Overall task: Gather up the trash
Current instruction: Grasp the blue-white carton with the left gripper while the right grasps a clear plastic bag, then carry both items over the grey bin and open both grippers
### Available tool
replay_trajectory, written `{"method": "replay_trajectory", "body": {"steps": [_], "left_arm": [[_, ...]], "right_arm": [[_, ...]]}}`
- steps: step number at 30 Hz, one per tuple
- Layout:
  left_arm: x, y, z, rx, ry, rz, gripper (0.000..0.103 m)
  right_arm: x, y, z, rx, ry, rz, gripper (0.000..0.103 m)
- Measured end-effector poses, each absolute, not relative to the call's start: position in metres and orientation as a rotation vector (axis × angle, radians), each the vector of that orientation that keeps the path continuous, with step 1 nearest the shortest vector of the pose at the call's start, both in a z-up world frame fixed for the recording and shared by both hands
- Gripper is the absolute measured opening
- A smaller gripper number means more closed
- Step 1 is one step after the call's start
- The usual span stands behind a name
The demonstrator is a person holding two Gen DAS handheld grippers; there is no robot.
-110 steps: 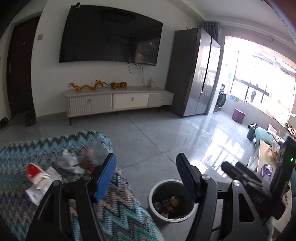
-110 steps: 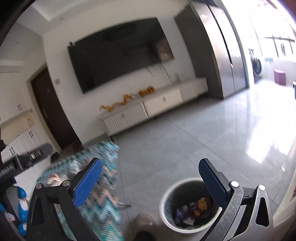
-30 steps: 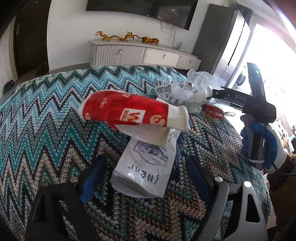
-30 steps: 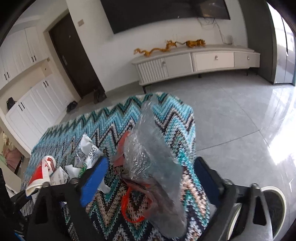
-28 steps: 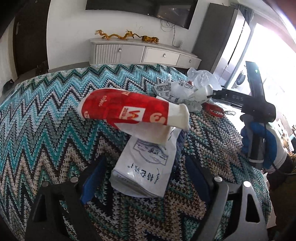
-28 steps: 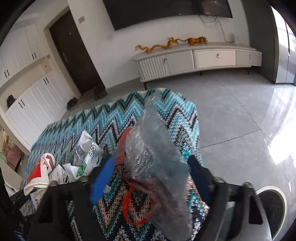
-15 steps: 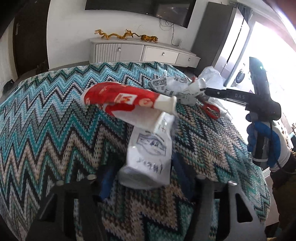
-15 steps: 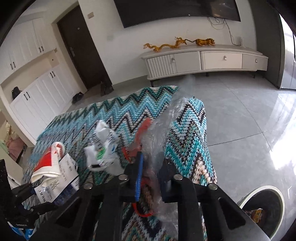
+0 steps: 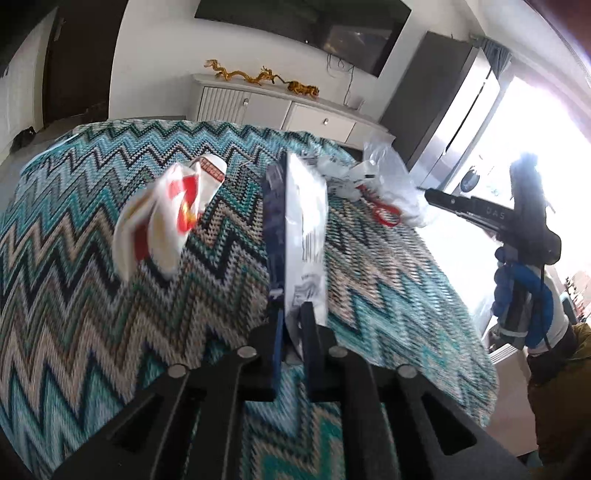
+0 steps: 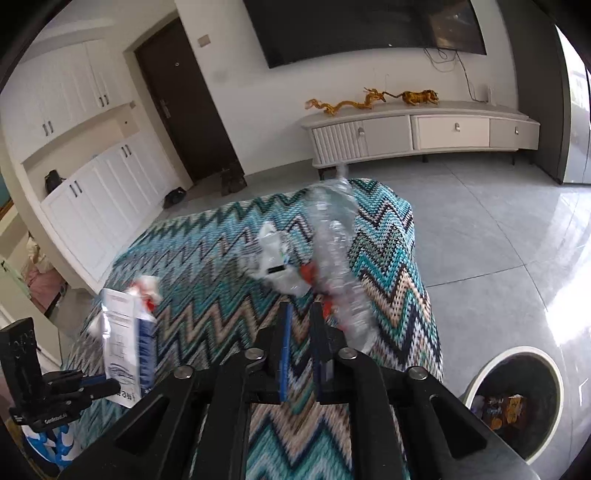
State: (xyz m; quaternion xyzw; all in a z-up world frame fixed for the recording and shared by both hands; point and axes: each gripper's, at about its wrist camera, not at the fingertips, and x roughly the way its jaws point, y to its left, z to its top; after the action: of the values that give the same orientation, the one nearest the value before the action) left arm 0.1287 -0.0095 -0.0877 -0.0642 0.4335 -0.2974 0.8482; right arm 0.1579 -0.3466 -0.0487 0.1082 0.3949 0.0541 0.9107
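My left gripper [image 9: 291,332] is shut on a white and dark blue printed packet [image 9: 303,229] and holds it edge-up above the zigzag cloth; it also shows in the right wrist view [image 10: 123,343]. A red and white wrapper [image 9: 166,218] lies crumpled left of it. My right gripper [image 10: 299,332] is shut on a clear plastic bag [image 10: 336,254] with red loops [image 10: 310,275], lifted over the table's right end. A crumpled white paper [image 10: 273,258] lies beside it. The grey trash bin [image 10: 517,395] stands on the floor at the lower right.
The table wears a teal zigzag cloth [image 9: 92,295]. A white TV cabinet [image 10: 417,134] stands by the far wall, under a wall TV [image 10: 369,26]. A grey fridge [image 9: 443,110] stands at the right. Grey tiled floor [image 10: 498,229] lies between table and cabinet.
My left gripper closed on the printed packet and raised it on edge; the red wrapper slid off to the left. My right gripper closed on the clear bag and lifted it.
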Motion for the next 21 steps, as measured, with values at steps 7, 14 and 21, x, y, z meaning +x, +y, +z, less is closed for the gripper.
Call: {"method": "replay_trajectory", "body": {"steps": [7, 14, 21], "left_arm": [[0.102, 0.008, -0.075, -0.192, 0.891, -0.612, 0.004], [0.1, 0.012, -0.072, -0.21, 0.878, -0.591, 0.004], [0.124, 0.005, -0.073, -0.243, 0.884, -0.602, 0.004]], "right_arm": [[0.13, -0.345, -0.026, 0.22, 0.784, 0.121, 0.01], [0.153, -0.372, -0.035, 0.255, 0.753, 0.066, 0.059], [0.213, -0.398, -0.072, 0.277, 0.8, 0.028, 0.056]]}}
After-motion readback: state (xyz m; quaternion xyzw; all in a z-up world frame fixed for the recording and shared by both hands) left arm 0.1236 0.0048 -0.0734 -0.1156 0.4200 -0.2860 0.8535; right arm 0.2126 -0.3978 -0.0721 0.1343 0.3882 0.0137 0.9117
